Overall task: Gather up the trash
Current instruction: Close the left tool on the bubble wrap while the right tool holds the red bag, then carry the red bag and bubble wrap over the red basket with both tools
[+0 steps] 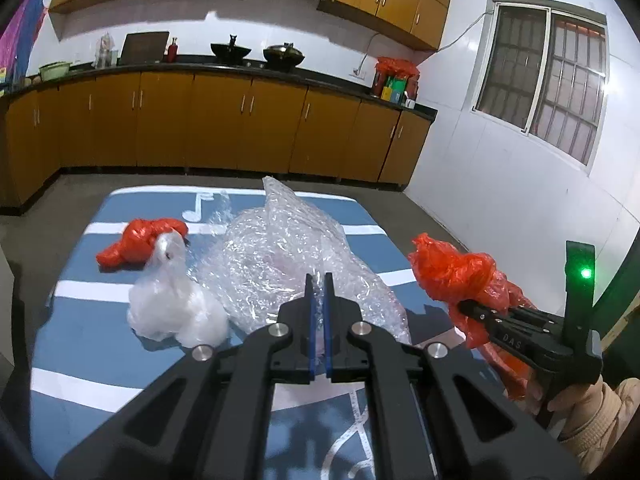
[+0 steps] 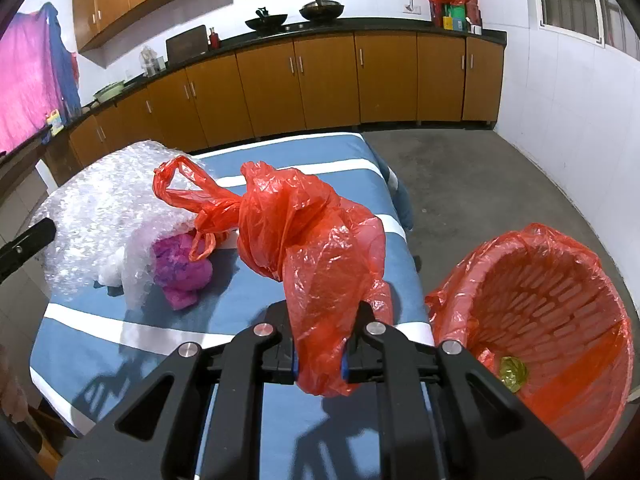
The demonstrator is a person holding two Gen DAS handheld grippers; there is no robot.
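On the blue striped table [image 1: 72, 320] lies a sheet of clear bubble wrap [image 1: 280, 256]. My left gripper [image 1: 319, 278] is shut on its near edge, with film pinched between the blue pads. To its left lie a white plastic bag [image 1: 172, 312] and a crumpled red bag [image 1: 140, 240]. My right gripper [image 2: 322, 314] is shut on another red plastic bag [image 2: 296, 216], held above the table's right side. That gripper [image 1: 460, 306] and its bag [image 1: 452, 268] also show in the left wrist view. A pink bag [image 2: 182, 268] peeks out under the bubble wrap [image 2: 100, 208].
A basket lined with a red bag [image 2: 560, 280] stands on the floor right of the table, with a small gold wrapper [image 2: 512, 372] inside. Brown kitchen cabinets [image 1: 240, 128] run along the far wall. A barred window [image 1: 548, 80] is on the right. A sleeved hand [image 1: 592, 412] holds the right gripper.
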